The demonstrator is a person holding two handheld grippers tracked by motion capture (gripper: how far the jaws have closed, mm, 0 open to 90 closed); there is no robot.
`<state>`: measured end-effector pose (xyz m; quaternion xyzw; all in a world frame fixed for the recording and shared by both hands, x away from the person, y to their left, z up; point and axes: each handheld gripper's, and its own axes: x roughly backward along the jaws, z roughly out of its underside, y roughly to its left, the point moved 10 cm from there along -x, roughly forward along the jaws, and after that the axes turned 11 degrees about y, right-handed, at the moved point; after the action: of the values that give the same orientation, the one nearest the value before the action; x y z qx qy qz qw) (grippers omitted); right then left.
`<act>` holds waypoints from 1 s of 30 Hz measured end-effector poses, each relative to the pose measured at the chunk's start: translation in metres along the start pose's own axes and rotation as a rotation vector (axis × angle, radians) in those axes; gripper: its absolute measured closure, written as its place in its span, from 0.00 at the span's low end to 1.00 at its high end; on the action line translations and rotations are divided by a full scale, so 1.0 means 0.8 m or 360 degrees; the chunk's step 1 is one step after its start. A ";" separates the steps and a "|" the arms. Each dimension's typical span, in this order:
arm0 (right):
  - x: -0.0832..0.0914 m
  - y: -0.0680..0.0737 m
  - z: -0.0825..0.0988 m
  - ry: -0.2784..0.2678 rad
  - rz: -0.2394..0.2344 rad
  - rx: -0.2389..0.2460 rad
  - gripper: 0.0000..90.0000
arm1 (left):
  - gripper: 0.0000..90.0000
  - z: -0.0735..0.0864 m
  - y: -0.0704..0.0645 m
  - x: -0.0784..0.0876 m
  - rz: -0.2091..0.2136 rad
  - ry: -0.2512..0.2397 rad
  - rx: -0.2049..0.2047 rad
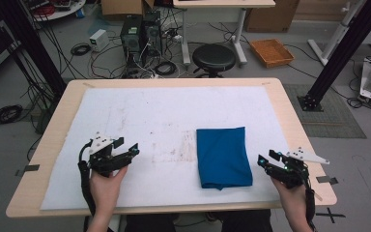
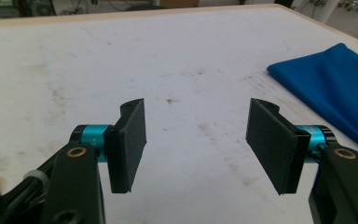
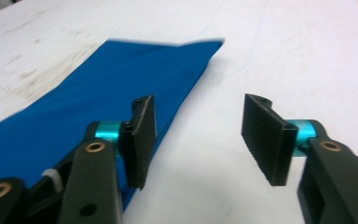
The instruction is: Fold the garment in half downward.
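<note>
Blue cloth [image 1: 223, 157], folded into a neat rectangle, lies flat on the white sheet [image 1: 149, 116] that covers the table [image 1: 290, 121], right of the middle and toward the near edge. Its long sides run near to far, and its near end stops a little short of the sheet's near border.

At the near right, the right gripper [image 1: 265, 159] is held just off the cloth's right edge, apart from it, pointing left and slightly away from the person. Its fingers [image 3: 142, 140] stand spread and released with nothing between them; in the right gripper view the left finger hangs above the cloth's edge [image 3: 98, 102] while the other is over bare sheet. No pad presses the fabric.

At the near left, the left gripper [image 1: 125, 147] is well apart from the cloth, over bare, faintly stained sheet. Its fingers [image 2: 130, 144] are also spread wide and empty; in the left gripper view the cloth [image 2: 335, 88] lies off to the right, beyond the right finger.

Both hands come in from the near edge of the table, the left hand [image 1: 105, 186] and the right hand [image 1: 292, 198] each wrapped around its gripper's handle. Beyond the far edge stand a black stool [image 1: 214, 58], computer towers [image 1: 140, 34] and loose cables on the floor.
</note>
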<state>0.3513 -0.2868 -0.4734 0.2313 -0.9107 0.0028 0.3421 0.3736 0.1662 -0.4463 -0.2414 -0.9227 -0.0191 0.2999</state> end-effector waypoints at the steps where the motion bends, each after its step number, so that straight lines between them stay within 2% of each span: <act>1: 0.000 -0.005 -0.006 -0.0010 0.0009 -0.0006 0.48 | 0.39 0.000 0.004 0.003 0.0012 0.0012 -0.0011; 5: -0.003 -0.022 -0.032 -0.0042 -0.0001 -0.0051 0.41 | 0.37 0.004 0.017 0.015 0.0009 0.0039 -0.0070; 8: -0.004 -0.029 -0.043 -0.0079 -0.0008 -0.0068 0.38 | 0.37 0.007 0.022 0.022 0.0006 0.0035 -0.0088; 20: -0.010 -0.037 -0.044 -0.0051 -0.0024 -0.0052 0.31 | 0.35 0.013 0.019 0.033 -0.0002 0.0006 -0.0166; 30: -0.014 -0.039 -0.041 -0.0025 -0.0018 -0.0038 0.31 | 0.35 0.015 0.019 0.030 -0.0005 0.0017 -0.0168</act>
<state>0.3924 -0.3042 -0.4600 0.2324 -0.9120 -0.0118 0.3378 0.3570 0.1919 -0.4447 -0.2554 -0.9191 -0.0694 0.2918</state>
